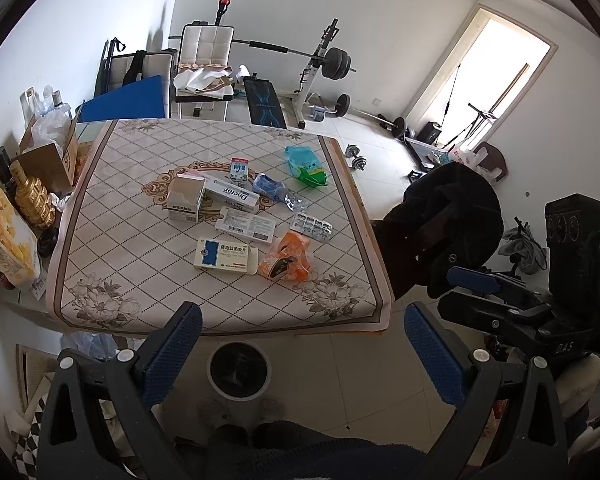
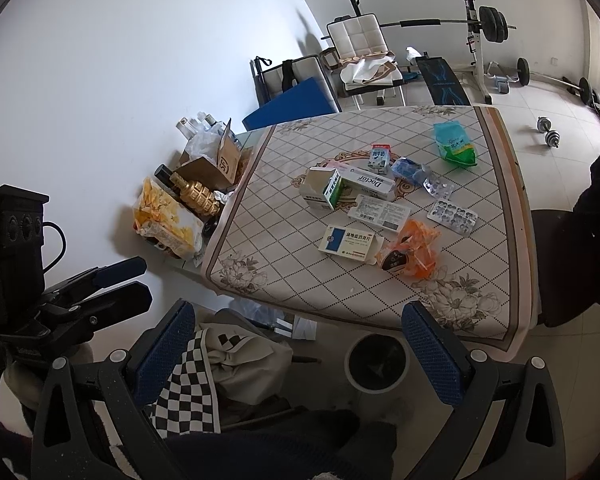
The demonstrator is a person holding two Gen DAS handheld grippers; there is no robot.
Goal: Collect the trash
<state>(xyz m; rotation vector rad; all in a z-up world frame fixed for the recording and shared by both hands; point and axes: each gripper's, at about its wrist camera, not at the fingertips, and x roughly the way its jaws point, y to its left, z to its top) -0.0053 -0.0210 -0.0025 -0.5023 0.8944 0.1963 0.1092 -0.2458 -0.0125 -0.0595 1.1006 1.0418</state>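
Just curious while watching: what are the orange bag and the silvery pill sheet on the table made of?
The orange bag looks like thin glossy plastic film: crinkled, slightly see-through. The pill sheet seems foil-backed plastic blister: silvery sheen, rows of domed pockets.

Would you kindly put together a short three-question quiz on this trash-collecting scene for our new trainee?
1. True or false: the left gripper is holding the orange wrapper.
2. Multiple choice: the round bin stands A) on the table, B) on the floor at the table's near edge, C) beside the doorway.
3. Fill in: the blister pack lies ___ the table's patterned cloth.

Key: 1 false, both grippers (right one) hang open and empty; 2 B; 3 on.
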